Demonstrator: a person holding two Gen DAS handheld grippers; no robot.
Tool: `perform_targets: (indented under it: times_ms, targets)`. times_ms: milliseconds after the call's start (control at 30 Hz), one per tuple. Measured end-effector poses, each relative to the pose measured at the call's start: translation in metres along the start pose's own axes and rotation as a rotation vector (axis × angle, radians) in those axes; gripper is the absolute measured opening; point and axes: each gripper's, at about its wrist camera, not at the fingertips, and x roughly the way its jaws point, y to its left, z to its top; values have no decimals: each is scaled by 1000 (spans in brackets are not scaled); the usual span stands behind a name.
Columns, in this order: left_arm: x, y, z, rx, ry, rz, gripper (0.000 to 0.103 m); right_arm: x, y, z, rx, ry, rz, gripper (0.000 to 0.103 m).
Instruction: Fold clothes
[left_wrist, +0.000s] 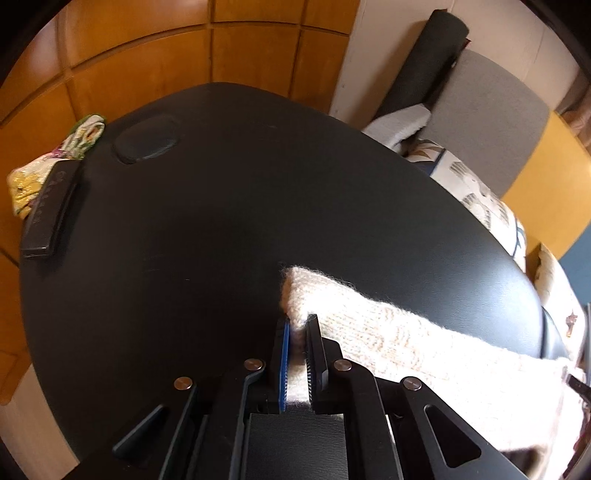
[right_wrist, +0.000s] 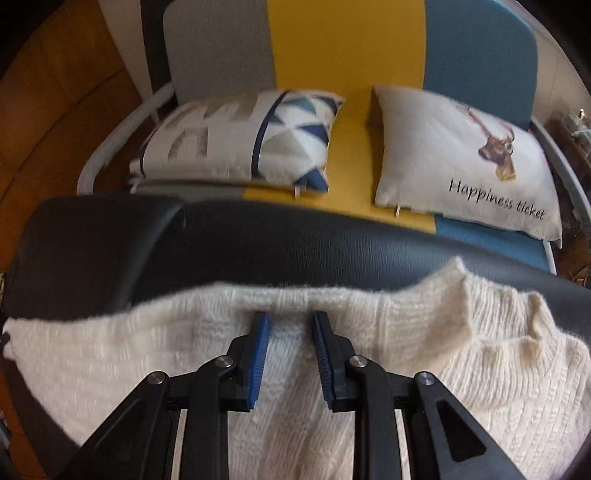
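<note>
While the left gripper pinches a sweater corner between nearly closed jaws, the right gripper clamps a knit fold just behind the sweater's far edge.

One readable text, on a cushion

The white cushion with the deer's head print, on the sofa beyond the counter's far edge, bears "Happiness ticket" in black script along its lower right; the remote's markings are too small to read.
</note>
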Motion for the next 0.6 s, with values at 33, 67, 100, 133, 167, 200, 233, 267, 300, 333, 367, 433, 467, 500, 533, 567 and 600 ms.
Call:
perform_targets:
  times_ms: [33,67,100,133,167,200,233,267,300,333,367,433,467,500,533,567,600]
  targets:
    - [3,-1,1,8,4,12,8,0,2,1,-2,2,-8,24]
    - [6,-1,1,15,14,18,8,-2,2,2,-1,9,-6,24]
    - [7,-3,1,22,23,23,8,-5,2,3,6,17,4,24]
    - [9,-4,1,30,32,29,8,-13,0,0,21,21,38,24]
    - [11,-5,1,37,41,34,8,-22,1,-5,17,13,75,24]
    - [10,-5,1,39,47,32,9,-33,3,-11,10,8,113,24]
    - [7,-4,1,37,52,24,9,-43,7,-21,-11,12,156,25]
    - [4,-3,1,35,57,15,10,-50,14,-33,-38,27,201,25]
    - [2,-1,1,34,60,15,11,-57,20,-46,-66,45,240,24]
    - [0,0,2,34,66,16,14,-60,29,-61,-99,72,260,24]
    - [0,2,3,29,77,13,14,-57,38,-76,-123,108,260,24]
    - [3,7,6,15,108,23,15,-44,54,-98,-158,166,221,25]
    - [5,9,8,12,127,37,15,-46,60,-103,-185,133,190,25]
    - [5,12,9,3,140,53,15,-48,64,-107,-196,110,168,25]
    - [2,15,10,-7,142,62,15,-55,60,-109,-158,110,186,25]
    - [-3,18,10,-14,140,66,15,-66,53,-112,-106,103,239,25]
    - [-12,22,8,-20,132,72,15,-77,45,-116,-66,93,284,25]
